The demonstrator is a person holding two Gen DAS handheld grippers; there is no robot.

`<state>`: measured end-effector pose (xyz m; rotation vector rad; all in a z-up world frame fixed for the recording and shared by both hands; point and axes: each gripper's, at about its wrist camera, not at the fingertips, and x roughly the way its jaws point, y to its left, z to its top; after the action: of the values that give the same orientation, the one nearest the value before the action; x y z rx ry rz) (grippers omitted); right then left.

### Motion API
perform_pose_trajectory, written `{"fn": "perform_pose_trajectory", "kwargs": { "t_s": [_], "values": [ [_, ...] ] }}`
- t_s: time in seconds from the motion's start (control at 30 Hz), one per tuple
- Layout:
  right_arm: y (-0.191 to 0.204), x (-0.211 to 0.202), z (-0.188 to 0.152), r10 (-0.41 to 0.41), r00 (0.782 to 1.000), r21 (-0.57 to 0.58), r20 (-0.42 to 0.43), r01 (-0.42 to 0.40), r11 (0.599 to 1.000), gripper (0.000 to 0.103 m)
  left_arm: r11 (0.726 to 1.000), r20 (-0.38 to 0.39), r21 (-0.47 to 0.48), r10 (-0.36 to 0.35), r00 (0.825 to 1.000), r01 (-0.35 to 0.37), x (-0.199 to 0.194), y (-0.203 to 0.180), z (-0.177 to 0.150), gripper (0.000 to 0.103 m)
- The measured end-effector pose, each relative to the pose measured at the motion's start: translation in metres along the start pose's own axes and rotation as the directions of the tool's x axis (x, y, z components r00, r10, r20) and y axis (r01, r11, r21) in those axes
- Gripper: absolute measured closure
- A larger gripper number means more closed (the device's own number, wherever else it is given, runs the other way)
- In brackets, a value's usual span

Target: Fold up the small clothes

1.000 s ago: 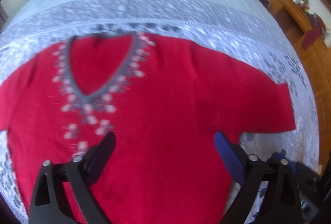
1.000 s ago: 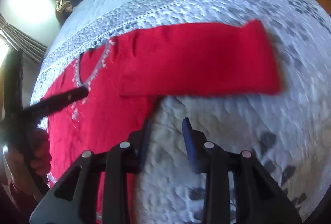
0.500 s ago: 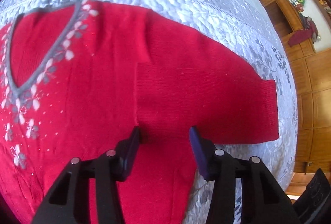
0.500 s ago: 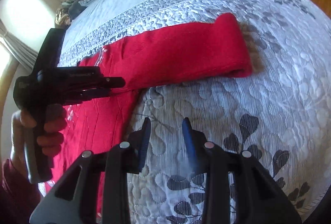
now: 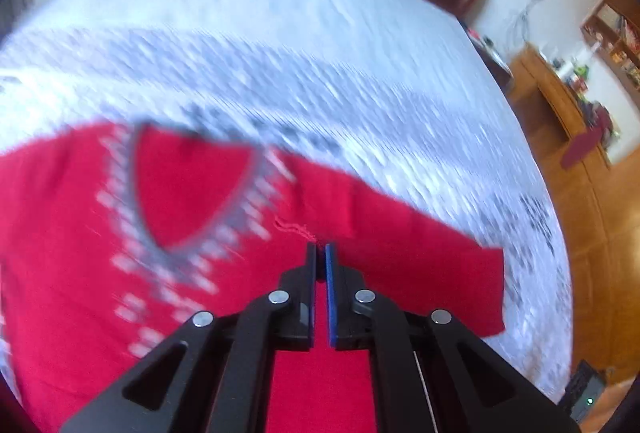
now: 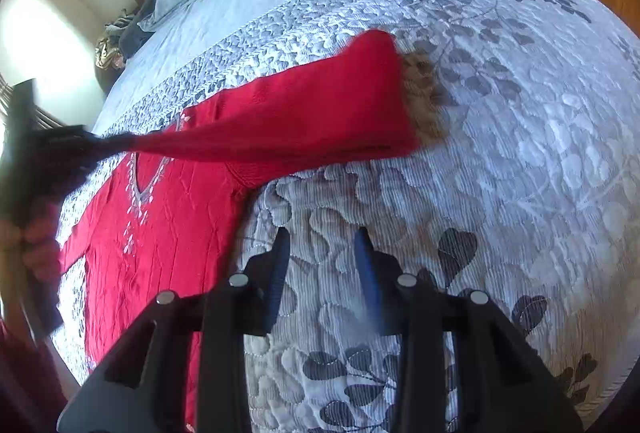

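Left tongs (image 5: 320,253) pinch the red sweater's (image 5: 80,273) sleeve (image 6: 304,113); right tongs (image 6: 322,237) hang spread above the quilt (image 6: 520,153).

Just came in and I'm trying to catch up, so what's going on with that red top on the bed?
A person is folding a red sweater spread on a quilted bedspread. The left gripper is shut on the fabric near the armpit and lifts the sleeve off the bed. The right gripper hovers open over bare quilt beside the sweater, holding nothing. The body of the sweater lies flat, with no fold yet visible.
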<state>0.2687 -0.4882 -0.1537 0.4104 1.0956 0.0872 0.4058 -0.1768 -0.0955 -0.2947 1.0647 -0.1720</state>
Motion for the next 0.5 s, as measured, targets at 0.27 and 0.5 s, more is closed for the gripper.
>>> {"fn": "perform_pose_trajectory", "kwargs": {
  "t_s": [0.27,0.5],
  "values": [
    [0.017,0.011,-0.007,-0.018,1.0,-0.068,-0.022,0.017,0.998,0.069,0.961,0.093,-0.106,0.265,0.96,-0.255,-0.047,0.139,0.039,0.099],
    [0.032,0.017,0.001,0.016,0.999,-0.088,-0.045,-0.02,0.996,0.052,0.934,-0.007,-0.145,0.328,0.945,-0.326,-0.015,0.215,0.022,0.099]
  ]
}}
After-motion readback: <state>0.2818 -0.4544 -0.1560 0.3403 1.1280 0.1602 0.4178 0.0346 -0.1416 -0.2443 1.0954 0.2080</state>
